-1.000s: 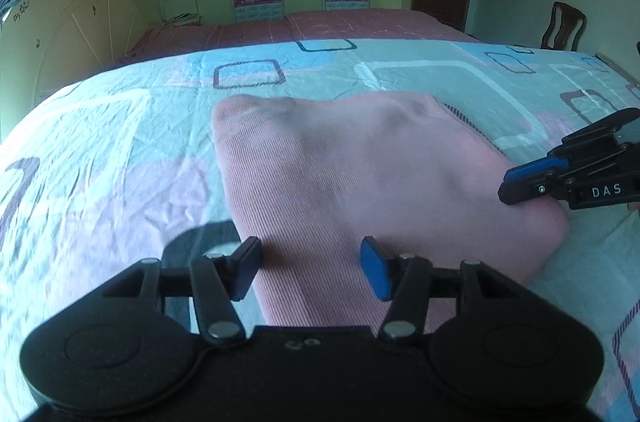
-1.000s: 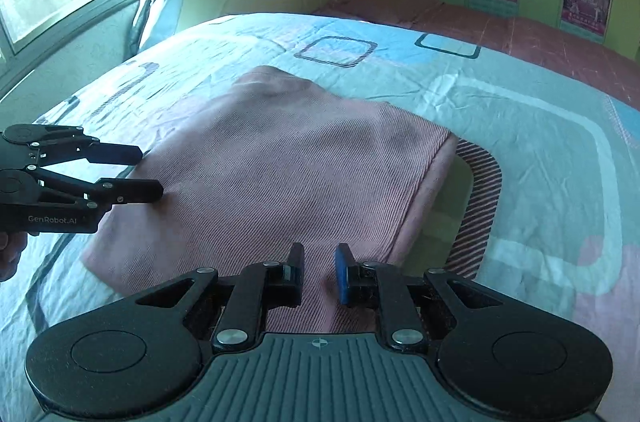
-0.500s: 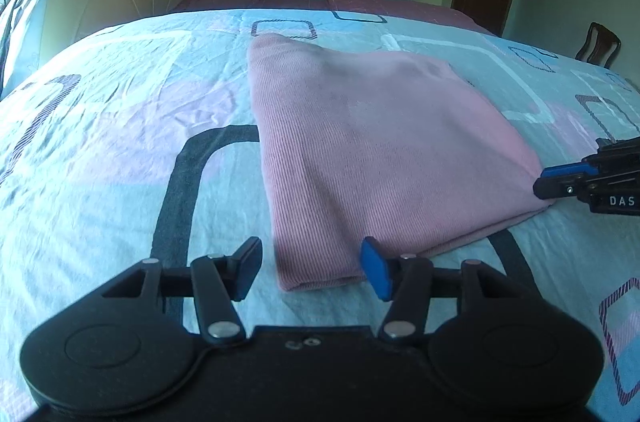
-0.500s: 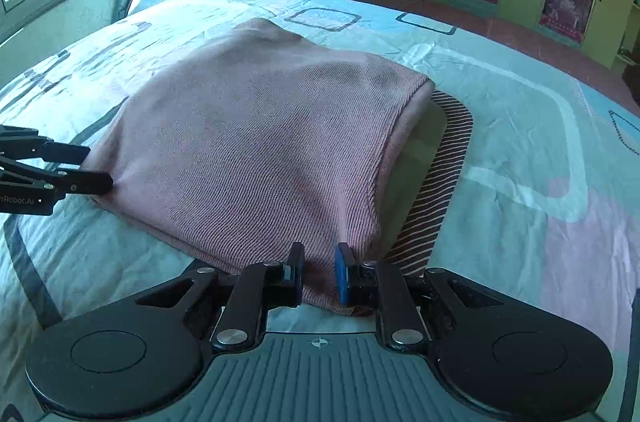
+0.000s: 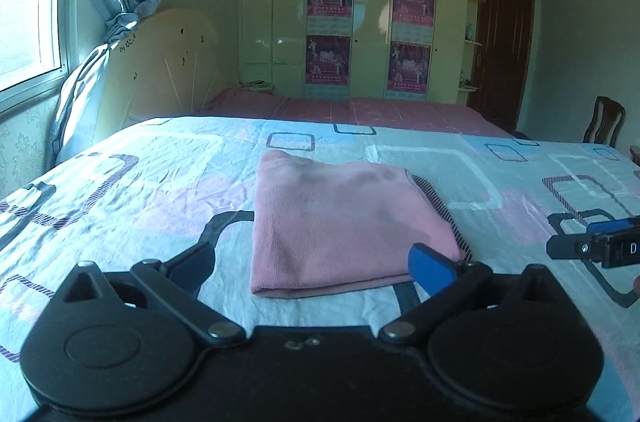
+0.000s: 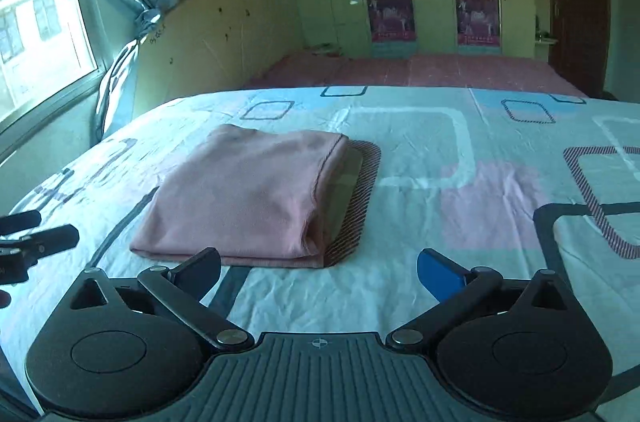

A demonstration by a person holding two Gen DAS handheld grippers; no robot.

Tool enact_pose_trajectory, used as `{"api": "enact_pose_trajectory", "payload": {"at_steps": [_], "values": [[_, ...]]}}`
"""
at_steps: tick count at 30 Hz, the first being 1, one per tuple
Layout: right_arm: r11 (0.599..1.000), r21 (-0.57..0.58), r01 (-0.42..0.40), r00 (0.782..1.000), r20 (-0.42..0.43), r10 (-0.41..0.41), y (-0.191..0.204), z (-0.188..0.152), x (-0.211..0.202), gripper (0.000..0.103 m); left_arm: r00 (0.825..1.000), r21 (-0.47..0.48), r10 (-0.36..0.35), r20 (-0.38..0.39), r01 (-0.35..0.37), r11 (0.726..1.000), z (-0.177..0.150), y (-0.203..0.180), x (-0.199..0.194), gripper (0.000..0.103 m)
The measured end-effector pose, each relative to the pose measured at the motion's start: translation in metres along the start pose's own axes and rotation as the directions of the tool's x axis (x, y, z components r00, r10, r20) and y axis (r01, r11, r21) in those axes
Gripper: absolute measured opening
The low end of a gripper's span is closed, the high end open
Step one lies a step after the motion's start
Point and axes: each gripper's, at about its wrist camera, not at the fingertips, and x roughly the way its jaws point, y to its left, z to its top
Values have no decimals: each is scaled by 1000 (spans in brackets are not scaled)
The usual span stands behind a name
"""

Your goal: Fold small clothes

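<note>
Both grippers have drawn back from the cloth and spread wide: left gripper (image 5: 312, 262) and right gripper (image 6: 320, 268), jaws released, holding nothing. Beyond them, folded pink garment (image 6: 248, 194) lies flat on patterned bed (image 6: 460, 158). Farther off, wardrobe (image 5: 360, 22).

both grippers spread wide, holding nothing

the left gripper (image 5: 316, 264) has its two fingers far apart, one black pad (image 5: 198, 262) and one blue pad (image 5: 430, 268) showing. the right gripper (image 6: 320, 268) is likewise splayed, with nothing between its fingers. each gripper's tip shows at the edge of the other's view, low and level, the two well apart.
</note>
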Motion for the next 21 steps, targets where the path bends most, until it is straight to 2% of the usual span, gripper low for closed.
{"api": "enact_pose_trajectory", "payload": {"at_steps": [3,7,13,21], "values": [[1000,-11,4,1000,16,-4,6,-7,-20,103,1000,21,13,15,-13,1000,-1,-10,-20,102],[1000,3,17,999,29,-17,10,-15,-43,103,1000,34,4,-18,-4,999,-5,-20,-37,102],[1000,-11,25,999,42,-25,16,-26,-78,103,999,-1,-4,-40,4,1000,-12,-26,-63,102],[999,-41,27,998,59,-24,25,-39,-108,103,1000,6,-1,-10,1,1000,-18,-34,-92,102]]}}
